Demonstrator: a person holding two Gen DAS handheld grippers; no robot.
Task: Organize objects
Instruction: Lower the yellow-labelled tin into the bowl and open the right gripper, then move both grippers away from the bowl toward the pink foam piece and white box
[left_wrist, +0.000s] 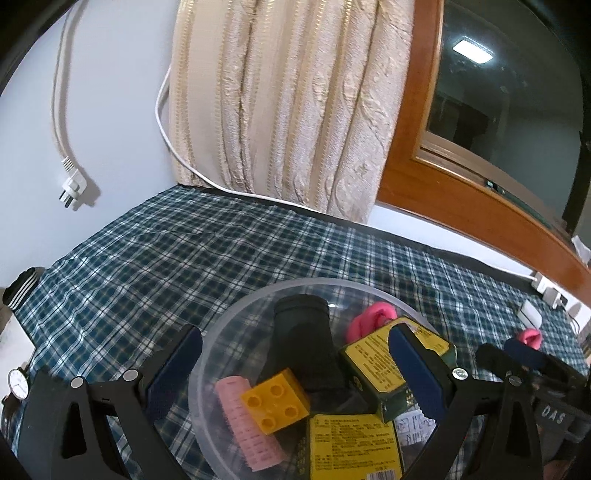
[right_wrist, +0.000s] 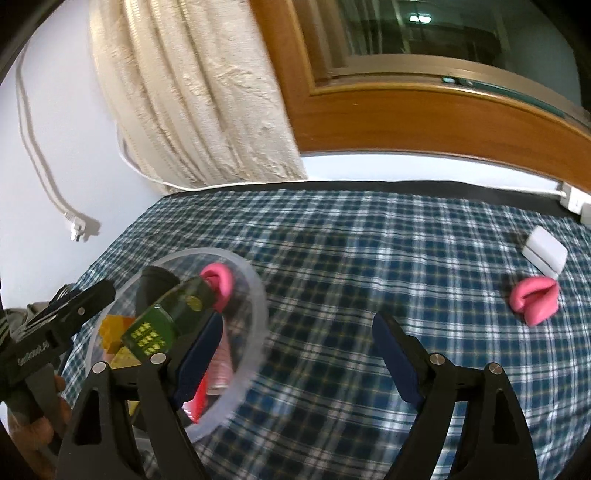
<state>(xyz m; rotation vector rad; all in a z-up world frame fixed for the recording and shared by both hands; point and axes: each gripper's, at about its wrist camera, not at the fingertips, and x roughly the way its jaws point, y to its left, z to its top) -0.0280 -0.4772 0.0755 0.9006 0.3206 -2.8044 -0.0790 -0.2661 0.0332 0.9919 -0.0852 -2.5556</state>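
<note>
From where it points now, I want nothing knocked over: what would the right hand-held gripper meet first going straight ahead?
The right hand-held gripper is open over bare checked cloth; the way looks free. The pink item and white box lie off right, though depth is unclear.

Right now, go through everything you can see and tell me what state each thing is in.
Clear plastic bowl: upright on the checked cloth, lidless, partly filled.
Green and yellow box: tilted over the bowl's contents, beside the left hand-held gripper's right finger.
Yellow building brick: in the bowl, studs up.
Pink hair roller: lying in the bowl.
Pink item: out on the cloth.
Left hand-held gripper: open.
Right hand-held gripper: open, empty.
Wall plug: unplugged, dangling.
</note>
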